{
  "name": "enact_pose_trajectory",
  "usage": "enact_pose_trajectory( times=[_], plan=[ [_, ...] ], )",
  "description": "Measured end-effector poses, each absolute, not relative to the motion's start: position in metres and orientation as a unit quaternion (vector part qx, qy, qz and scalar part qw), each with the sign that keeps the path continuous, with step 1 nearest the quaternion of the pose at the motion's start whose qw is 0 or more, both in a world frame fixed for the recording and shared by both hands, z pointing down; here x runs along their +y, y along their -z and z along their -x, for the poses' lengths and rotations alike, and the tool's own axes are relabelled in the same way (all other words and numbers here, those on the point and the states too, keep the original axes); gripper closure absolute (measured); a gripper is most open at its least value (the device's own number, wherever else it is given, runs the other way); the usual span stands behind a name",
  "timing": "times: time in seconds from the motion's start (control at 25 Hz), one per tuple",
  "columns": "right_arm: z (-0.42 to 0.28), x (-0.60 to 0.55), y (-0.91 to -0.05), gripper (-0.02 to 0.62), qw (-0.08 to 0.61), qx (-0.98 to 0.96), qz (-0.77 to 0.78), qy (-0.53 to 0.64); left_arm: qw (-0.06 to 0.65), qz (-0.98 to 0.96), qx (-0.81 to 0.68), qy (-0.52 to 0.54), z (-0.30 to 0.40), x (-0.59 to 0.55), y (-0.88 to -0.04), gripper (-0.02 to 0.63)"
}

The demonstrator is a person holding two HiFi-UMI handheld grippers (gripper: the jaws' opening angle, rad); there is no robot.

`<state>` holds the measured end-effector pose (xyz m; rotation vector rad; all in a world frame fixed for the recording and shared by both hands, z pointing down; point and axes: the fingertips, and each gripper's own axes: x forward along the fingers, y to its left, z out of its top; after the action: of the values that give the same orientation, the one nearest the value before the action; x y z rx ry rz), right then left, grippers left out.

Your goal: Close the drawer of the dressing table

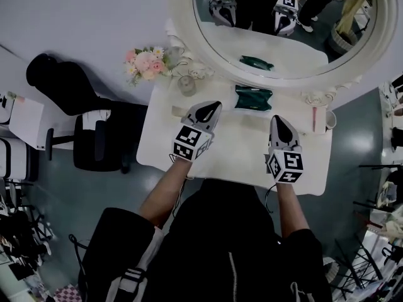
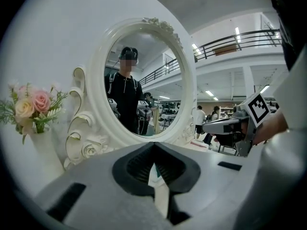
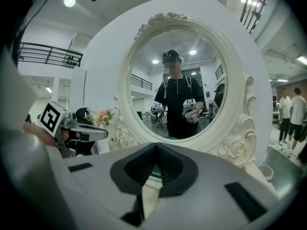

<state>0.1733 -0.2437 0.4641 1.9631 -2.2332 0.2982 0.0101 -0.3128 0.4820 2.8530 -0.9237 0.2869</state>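
The white dressing table (image 1: 233,162) stands below me with its oval mirror (image 1: 187,17) at the back. My left gripper (image 1: 213,107) hovers over the table top, shut and empty, pointing at the mirror. My right gripper (image 1: 277,121) hovers beside it, also shut and empty. A pale beige strip (image 1: 252,123) runs across the top between the two tips; I cannot tell if it is the drawer. In the left gripper view the jaws (image 2: 154,145) meet in front of the mirror frame (image 2: 96,104). The right gripper view shows its jaws (image 3: 156,145) closed too.
A dark green pouch (image 1: 253,97) lies under the mirror. A bunch of pink flowers (image 1: 146,61) and a glass jar (image 1: 186,85) stand at the back left, a white mug (image 1: 329,119) at the right. A black chair (image 1: 94,137) sits left of the table.
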Motion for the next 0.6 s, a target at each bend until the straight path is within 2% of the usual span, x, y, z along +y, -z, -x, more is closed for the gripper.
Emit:
enact_pose_trajectory(
  times=[0.6],
  plan=[
    [-0.098, -0.263, -0.503, 0.592, 0.103, -0.797, -0.581, -0.132, 0.125, -0.903, -0.389, -0.13, 0.082, -0.295, -0.542, 0.606]
  ],
)
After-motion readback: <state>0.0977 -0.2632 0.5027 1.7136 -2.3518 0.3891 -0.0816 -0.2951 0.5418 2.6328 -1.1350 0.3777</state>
